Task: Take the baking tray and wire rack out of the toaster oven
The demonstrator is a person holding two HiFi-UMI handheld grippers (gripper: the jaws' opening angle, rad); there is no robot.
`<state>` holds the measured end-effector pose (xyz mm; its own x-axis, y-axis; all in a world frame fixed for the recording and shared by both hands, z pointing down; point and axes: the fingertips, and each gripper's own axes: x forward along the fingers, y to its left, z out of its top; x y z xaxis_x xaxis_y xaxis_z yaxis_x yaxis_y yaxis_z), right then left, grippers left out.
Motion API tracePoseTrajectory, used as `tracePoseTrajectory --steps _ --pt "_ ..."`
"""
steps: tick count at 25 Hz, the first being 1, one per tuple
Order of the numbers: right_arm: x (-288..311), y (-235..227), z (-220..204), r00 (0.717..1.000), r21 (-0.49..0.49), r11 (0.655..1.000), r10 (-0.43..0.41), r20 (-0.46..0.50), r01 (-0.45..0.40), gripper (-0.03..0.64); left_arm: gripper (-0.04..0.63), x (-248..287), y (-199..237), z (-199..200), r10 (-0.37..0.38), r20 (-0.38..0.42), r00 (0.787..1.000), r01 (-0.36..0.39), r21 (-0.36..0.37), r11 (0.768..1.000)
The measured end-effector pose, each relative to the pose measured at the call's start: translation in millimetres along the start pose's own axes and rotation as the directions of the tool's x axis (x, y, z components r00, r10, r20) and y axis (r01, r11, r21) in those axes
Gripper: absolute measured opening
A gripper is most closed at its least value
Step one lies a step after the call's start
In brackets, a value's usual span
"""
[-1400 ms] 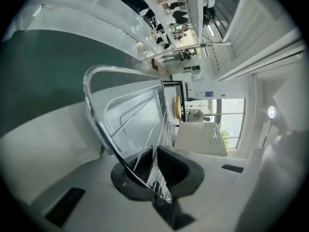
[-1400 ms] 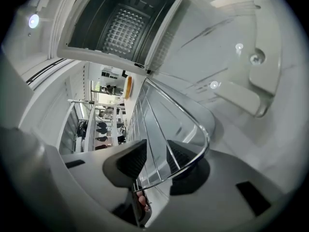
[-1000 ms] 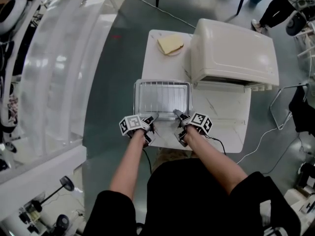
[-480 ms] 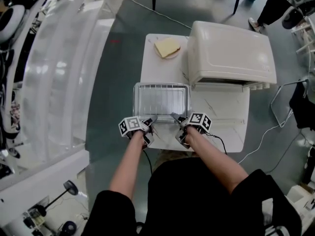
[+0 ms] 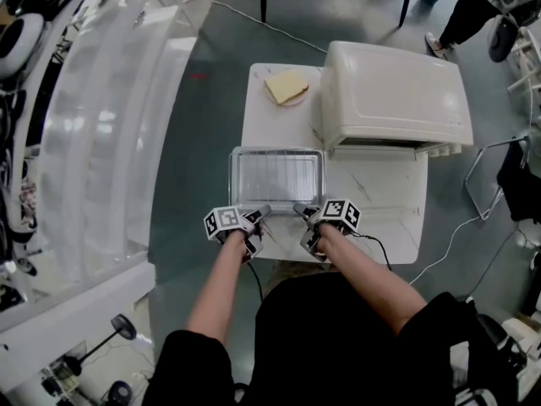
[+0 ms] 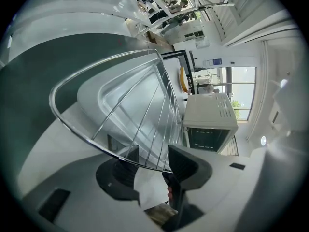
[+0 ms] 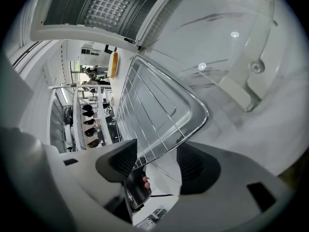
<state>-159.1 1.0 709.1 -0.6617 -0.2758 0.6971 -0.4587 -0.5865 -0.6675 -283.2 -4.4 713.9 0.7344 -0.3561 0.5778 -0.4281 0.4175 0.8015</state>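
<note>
Steel rim of the wire rack (image 5: 276, 176) is straddled by left tongs (image 5: 260, 212) and right tongs (image 5: 300, 209), the baking tray (image 5: 234, 176) just ahead. Both have just been spread; nothing is pinched.

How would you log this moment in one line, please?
baking tray with wire rack: on table, outside toaster oven | left gripper, right gripper: jaws just opening, rack rim between

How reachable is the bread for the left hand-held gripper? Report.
Probably yes: the left hand-held gripper, its jaws just opening around the wire rack rim, grips nothing; the bread lies uncovered beyond it.
</note>
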Motion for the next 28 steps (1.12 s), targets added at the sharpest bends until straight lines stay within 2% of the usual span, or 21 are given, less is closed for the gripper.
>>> tracePoseTrajectory --steps 6,13,17,21,23,28 --pt "6.7 -0.3 -5.9 1.0 0.0 1.0 0.01 -0.016 -0.01 0.253 0.189 -1.9 1.9 -3.4 0.0 0.004 1.0 0.0 -0.004 1.0" --pt "11.4 -4.4 -13.1 0.999 0.02 1.0 0.02 -0.04 -0.019 0.255 0.244 -4.8 17.9 -14.9 0.117 -0.072 0.991 -0.108 0.109 0.988" --pt "14.5 -6.2 -16.1 0.999 0.037 0.999 0.017 -0.043 -0.016 0.255 0.255 -7.8 21.3 -18.2 0.182 -0.129 0.975 -0.155 0.195 0.969" --pt "16.0 -6.4 -15.4 0.999 0.043 0.999 0.019 -0.043 -0.018 0.255 0.261 -6.0 20.7 -10.6 0.228 -0.138 0.964 -0.188 0.255 0.949" --pt "15.0 -7.8 -13.0 0.999 0.051 0.999 0.021 -0.034 -0.02 0.255 0.273 -2.7 21.5 -11.7 0.23 -0.148 0.962 -0.19 0.248 0.95" --pt "15.4 -8.4 -8.0 0.999 0.074 0.997 0.034 -0.022 -0.033 0.255 0.322 6.3 22.9 -17.4 0.242 -0.125 0.962 -0.221 0.163 0.962"
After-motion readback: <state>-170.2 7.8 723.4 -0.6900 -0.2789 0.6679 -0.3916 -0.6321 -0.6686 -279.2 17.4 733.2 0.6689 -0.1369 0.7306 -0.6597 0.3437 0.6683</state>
